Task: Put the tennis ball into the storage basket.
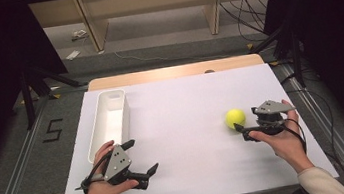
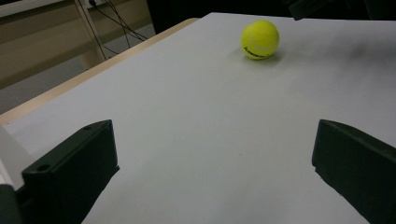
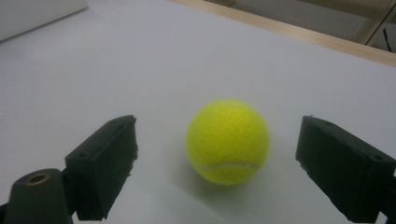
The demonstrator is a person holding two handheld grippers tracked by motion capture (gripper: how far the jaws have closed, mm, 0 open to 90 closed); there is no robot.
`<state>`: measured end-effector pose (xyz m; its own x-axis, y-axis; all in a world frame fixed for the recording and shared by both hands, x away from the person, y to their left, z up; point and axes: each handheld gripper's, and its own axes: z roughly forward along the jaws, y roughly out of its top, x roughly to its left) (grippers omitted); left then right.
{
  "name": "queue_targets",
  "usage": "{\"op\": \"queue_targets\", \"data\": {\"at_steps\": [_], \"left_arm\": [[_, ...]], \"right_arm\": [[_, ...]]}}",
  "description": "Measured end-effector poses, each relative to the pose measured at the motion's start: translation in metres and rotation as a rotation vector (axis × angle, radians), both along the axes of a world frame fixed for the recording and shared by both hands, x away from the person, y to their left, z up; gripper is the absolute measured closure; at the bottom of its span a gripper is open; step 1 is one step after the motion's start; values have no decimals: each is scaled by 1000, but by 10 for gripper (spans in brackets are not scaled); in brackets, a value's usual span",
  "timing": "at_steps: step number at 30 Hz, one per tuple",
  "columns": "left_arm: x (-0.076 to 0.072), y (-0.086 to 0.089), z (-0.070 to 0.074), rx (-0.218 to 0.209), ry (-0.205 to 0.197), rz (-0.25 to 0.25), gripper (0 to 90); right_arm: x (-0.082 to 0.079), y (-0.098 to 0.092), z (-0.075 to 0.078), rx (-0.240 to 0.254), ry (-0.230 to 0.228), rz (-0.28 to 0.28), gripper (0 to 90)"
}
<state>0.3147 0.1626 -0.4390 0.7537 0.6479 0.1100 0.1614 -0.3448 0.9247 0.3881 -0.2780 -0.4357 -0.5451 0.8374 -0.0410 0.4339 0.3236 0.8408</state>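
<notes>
Right gripper view has the fuzzy yellow tennis ball (image 3: 228,141) resting on the white table sheet (image 3: 140,60) between the right gripper (image 3: 217,163)'s spread jaws, likely lined up to grasp; left gripper (image 1: 140,159) gapes empty beside the long white plastic bin (image 1: 108,120)

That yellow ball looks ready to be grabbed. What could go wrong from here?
The tennis ball sits loose on the flat white table, between the open fingers of the right gripper but not yet touched. If one finger meets it first, it could roll away across the table. A pinch off the ball's middle might squirt it out. The white bin sits far across the table near the left gripper, so a weak hold could drop the ball on any carry there.
</notes>
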Motion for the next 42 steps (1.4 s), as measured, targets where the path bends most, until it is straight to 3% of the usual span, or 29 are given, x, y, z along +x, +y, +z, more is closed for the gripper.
{"op": "queue_targets", "data": {"at_steps": [10,22,37,42], "left_arm": [[-2,0,0,4,0,4,0],[-2,-1,-1,5,4,4,0],[-3,2,1,3,-4,13,0],[-4,3,0,3,-1,16,0]], "right_arm": [[16,1,-5,-5,29,-14,98],[43,6,-20,-28,96,-21,96],[58,13,-31,-53,126,-9,109],[60,17,-36,-61,156,-5,119]]}}
